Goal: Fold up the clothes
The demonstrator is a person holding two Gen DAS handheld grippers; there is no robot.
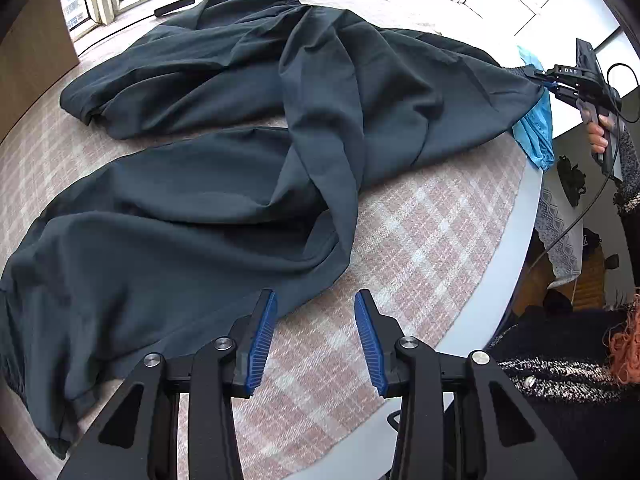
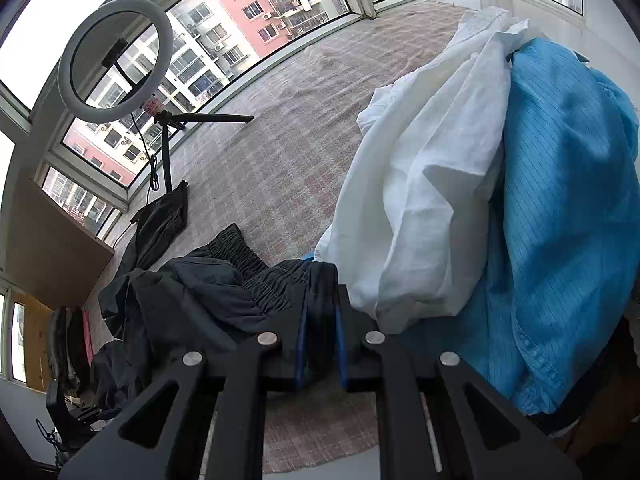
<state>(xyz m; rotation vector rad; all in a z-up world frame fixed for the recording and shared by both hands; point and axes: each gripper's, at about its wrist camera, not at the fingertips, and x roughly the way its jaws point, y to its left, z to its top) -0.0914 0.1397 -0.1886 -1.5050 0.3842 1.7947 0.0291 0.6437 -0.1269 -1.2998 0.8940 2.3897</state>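
One bed (image 1: 440, 248) with a plaid cover, and one pair of dark trousers (image 1: 224, 184) spread over most of it, rumpled, legs running off to the left from the waistband. The right gripper (image 2: 320, 344) is clamped on that waistband (image 2: 276, 284), pulling the cloth taut at the far right edge. The left gripper (image 1: 316, 336) hangs spread wide with nothing in it, just beside the near leg's hem, so it's the closer one to that end. Two more garments sit piled by the waistband: one white (image 2: 420, 184), one blue (image 2: 560, 208).
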